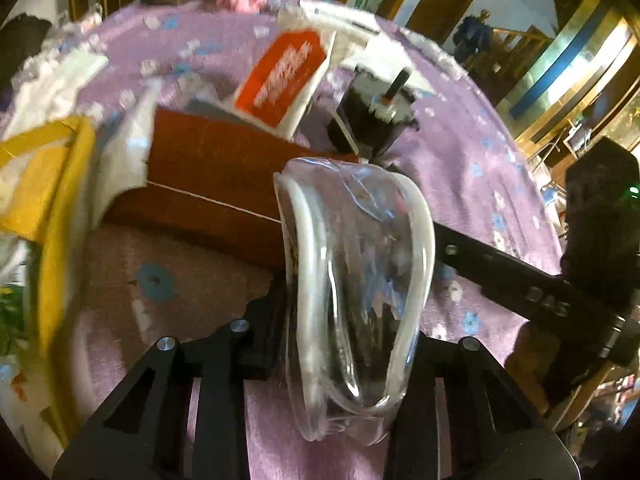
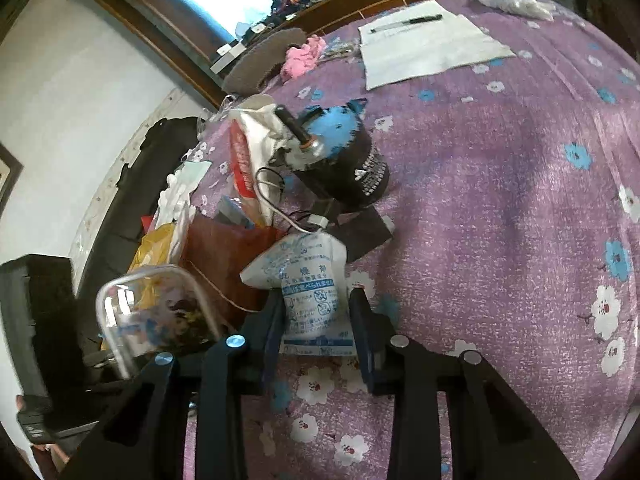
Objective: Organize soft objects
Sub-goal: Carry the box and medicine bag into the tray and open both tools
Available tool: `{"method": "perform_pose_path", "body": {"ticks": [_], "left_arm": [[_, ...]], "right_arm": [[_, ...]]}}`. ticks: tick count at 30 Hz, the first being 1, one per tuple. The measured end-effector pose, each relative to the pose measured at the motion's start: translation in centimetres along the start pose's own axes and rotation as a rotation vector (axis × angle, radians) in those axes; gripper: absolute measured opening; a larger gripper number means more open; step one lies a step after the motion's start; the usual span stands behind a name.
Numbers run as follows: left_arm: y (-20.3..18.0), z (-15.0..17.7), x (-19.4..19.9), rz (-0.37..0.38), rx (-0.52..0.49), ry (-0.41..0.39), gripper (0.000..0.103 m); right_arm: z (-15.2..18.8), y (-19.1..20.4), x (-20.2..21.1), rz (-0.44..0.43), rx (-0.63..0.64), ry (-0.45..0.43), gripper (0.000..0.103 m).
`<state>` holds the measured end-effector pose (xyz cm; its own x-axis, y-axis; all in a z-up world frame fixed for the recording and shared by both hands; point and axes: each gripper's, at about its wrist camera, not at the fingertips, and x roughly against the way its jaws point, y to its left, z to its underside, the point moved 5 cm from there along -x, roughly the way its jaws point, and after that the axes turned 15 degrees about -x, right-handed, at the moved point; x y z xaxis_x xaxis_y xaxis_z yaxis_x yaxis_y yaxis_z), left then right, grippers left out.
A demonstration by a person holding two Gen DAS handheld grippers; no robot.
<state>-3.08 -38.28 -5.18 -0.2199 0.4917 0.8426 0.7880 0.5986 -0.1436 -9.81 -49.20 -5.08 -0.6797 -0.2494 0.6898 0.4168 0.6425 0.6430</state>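
Two hand-held grippers work over a desk spread with a purple flower-printed cloth (image 2: 500,184). The left gripper (image 1: 352,300) has its jaws closed on a clear soft-plastic container with a white rim (image 1: 352,280), which stands on edge between them, its long axis running away from the camera along the fingers and its far end reaching over a flat reddish-brown paper bag (image 1: 208,184). The right gripper (image 2: 318,320) has its jaws closed on the lower half of a white desiccant sachet printed in blue (image 2: 308,288); the sachet's long axis also runs along the fingers, its free upper end splaying toward the cluttered left edge of the desk. From the right wrist view the clear container lies just to the left of the sachet and near it, its hollow apparently facing up. The coming move likely turns on this one relation: the sachet must travel left to meet the container, or to the pile beyond it, so the right hand bears the soft item and the left hand the receptacle. A black cylindrical motor with a protruding shaft (image 2: 340,160) and a red-and-white packet (image 1: 284,80) lie farther in, well clear of both sets of jaws.
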Motion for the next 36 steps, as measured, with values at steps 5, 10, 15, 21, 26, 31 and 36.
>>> {"method": "perform_pose_path", "body": {"ticks": [5,10,15,21,26,31,36], "left_arm": [[0.3,0.9,4.1,0.03,0.043,-0.079,0.029],[1.3,2.0,7.8,0.038,0.082,-0.135,0.029],[3.4,3.9,10.7,0.042,0.152,-0.165,0.029],[4.9,6.0,11.9,0.066,0.212,-0.177,0.029],[5.4,6.9,12.5,0.082,0.23,-0.194,0.029],[7.8,8.8,14.1,0.086,0.293,-0.228,0.029],[10.1,10.2,15.3,0.07,0.346,-0.243,0.029]], "right_arm": [[0.0,0.9,1.0,-0.034,0.041,-0.047,0.03],[0.1,1.6,1.5,-0.066,0.066,-0.073,0.03],[0.1,2.0,2.1,-0.102,0.078,-0.103,0.03],[0.1,2.1,2.3,-0.117,0.083,-0.113,0.03],[0.1,2.2,2.5,-0.137,0.086,-0.119,0.03],[0.4,2.6,2.9,-0.152,0.098,-0.129,0.03],[0.3,2.3,3.1,-0.16,0.084,-0.133,0.03]]}}
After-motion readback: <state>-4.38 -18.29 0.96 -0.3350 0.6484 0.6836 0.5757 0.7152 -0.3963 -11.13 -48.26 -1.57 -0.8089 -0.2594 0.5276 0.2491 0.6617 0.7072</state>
